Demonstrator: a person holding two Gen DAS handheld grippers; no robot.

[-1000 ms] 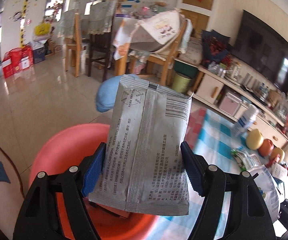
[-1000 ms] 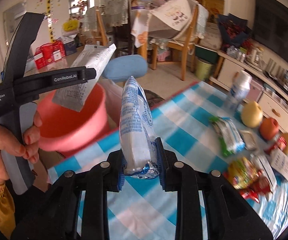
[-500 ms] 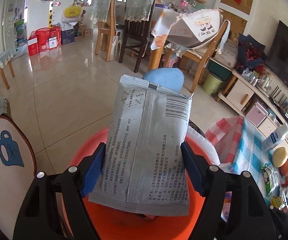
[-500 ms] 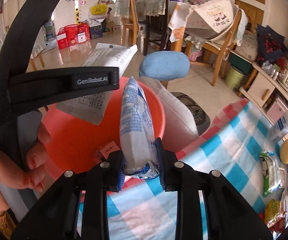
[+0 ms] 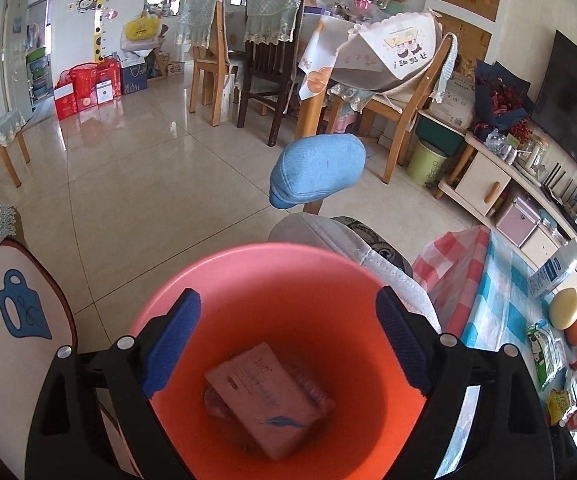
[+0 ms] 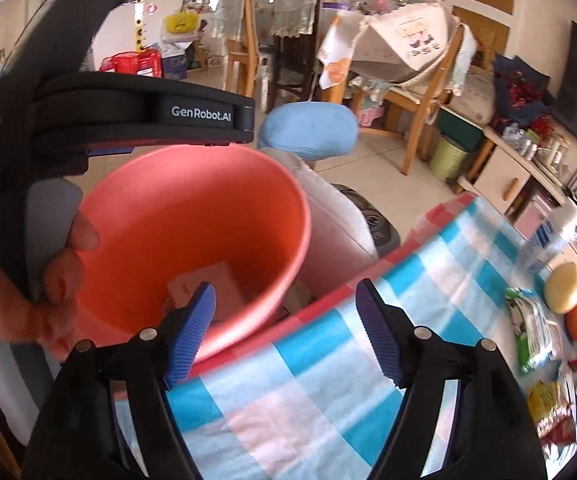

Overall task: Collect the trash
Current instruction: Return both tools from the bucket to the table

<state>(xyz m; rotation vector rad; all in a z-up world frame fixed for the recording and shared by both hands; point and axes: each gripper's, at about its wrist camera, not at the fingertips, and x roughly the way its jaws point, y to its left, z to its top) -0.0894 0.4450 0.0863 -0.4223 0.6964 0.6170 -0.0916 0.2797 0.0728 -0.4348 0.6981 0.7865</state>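
Note:
A salmon-pink plastic bin (image 5: 288,280) stands beside the table; it also shows in the right wrist view (image 6: 192,208). My left gripper (image 5: 288,336) is open and empty right above its mouth. A silver packet (image 5: 264,396) lies at the bottom of the bin. My right gripper (image 6: 286,328) is open and empty over the bin's rim and the table edge. More wrappers (image 6: 528,328) lie on the checked tablecloth (image 6: 328,380) at the right.
A blue cushioned stool (image 5: 316,168) and a grey-white padded seat (image 5: 352,248) stand behind the bin. Fruit (image 6: 564,288) and a white bottle (image 6: 548,236) sit on the table's far side. Dining chairs stand further back. A patterned chair (image 5: 12,320) is at left.
Both grippers opened and let go: the silver packet and the blue-white packet left the jaws. The silver packet now lies in the bin. Both grippers moved left over the bin.

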